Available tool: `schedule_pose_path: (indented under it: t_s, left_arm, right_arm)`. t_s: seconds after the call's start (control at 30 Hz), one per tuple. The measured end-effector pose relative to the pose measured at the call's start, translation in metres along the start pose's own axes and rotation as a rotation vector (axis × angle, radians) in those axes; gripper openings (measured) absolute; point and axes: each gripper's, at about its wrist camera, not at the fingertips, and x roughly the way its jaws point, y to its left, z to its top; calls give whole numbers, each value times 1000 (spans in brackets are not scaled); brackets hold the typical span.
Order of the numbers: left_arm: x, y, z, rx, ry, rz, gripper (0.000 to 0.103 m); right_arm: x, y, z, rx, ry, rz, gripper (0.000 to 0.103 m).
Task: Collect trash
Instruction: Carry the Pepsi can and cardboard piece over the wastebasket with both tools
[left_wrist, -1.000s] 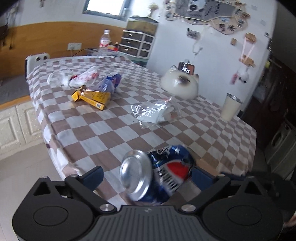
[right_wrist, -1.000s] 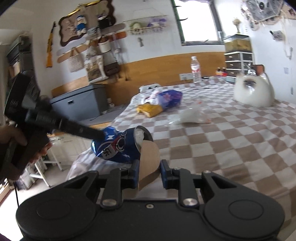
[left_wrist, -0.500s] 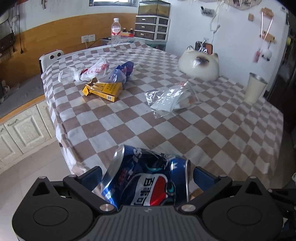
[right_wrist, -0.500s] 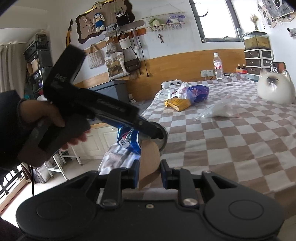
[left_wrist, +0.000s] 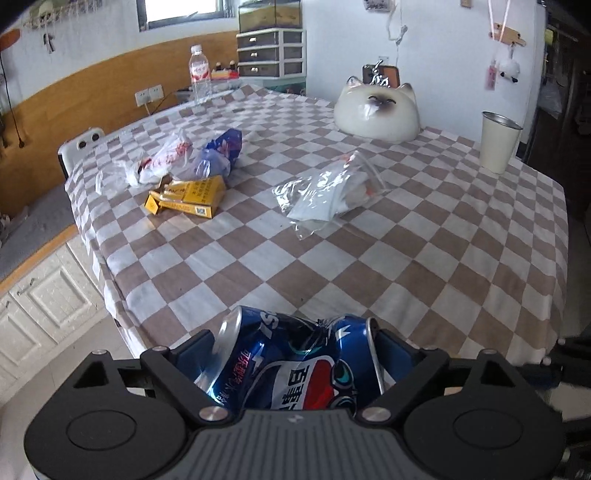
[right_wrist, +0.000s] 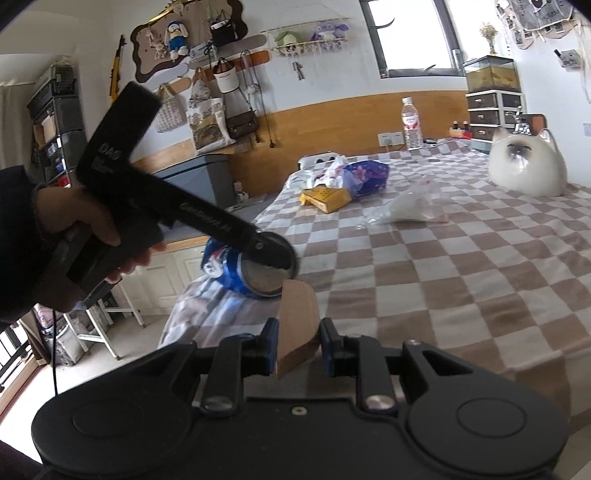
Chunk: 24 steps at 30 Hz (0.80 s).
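Observation:
My left gripper (left_wrist: 295, 354) is shut on a crushed blue Pepsi can (left_wrist: 291, 362), held sideways off the table's near corner; the can shows in the right wrist view (right_wrist: 243, 277) under the left gripper's body. My right gripper (right_wrist: 295, 343) is shut on a brown paper bag edge (right_wrist: 297, 325). On the checkered tablecloth (left_wrist: 369, 273) lie a yellow carton (left_wrist: 192, 195), a clear plastic bag (left_wrist: 325, 195), a blue wrapper (left_wrist: 219, 155) and a white plastic bag (left_wrist: 159, 162).
A white cat-shaped ornament (left_wrist: 376, 110), a metal cup (left_wrist: 498, 142) and a water bottle (left_wrist: 199, 75) stand on the far side of the table. White cabinets (left_wrist: 40, 306) are to the left, below the table edge.
The left gripper has turned the can from end-on to sideways and lifted it off the table corner. The right gripper has kept its hold on the brown bag edge.

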Motion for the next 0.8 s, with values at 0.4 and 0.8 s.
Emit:
schedule_pose_path:
  t_s: [0.4,0.8]
  left_arm:
    - [-43,5,-20,-87,-176,15,85]
    - [-91,31,-55,-204,-318,119,85]
  right_arm:
    - [-2,-8,16,2,-34,-96,25]
    - [13,10,44,-12,-66,-133,25]
